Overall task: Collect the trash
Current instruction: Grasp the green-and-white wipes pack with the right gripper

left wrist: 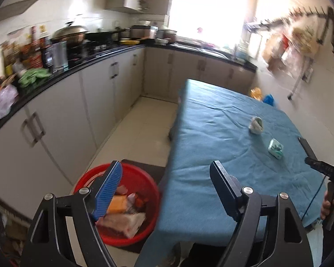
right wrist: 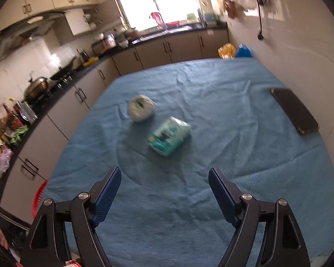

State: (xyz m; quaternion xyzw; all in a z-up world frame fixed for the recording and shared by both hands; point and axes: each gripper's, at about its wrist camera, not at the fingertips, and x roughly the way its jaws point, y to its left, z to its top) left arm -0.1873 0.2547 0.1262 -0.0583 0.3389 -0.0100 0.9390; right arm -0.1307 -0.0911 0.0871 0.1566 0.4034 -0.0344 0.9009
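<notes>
A teal and white wrapper pack [right wrist: 168, 136] and a crumpled white wrapper [right wrist: 141, 108] lie on the blue tablecloth [right wrist: 211, 102]. They also show in the left wrist view, the pack [left wrist: 275, 148] and the white wrapper [left wrist: 256, 125]. My right gripper [right wrist: 164, 187] is open and empty, above the cloth, just short of the pack. My left gripper [left wrist: 167, 184] is open and empty over the table's left edge. A red basin [left wrist: 142, 178] on the floor below it holds several pieces of trash.
A black phone [right wrist: 295, 111] lies at the table's right side by the wall. Cabinets and a black counter [left wrist: 78, 62] with pots and bottles run along the left and back. Yellow and blue bags [right wrist: 235, 51] sit beyond the far table edge. The right gripper's handle [left wrist: 329, 173] shows at right.
</notes>
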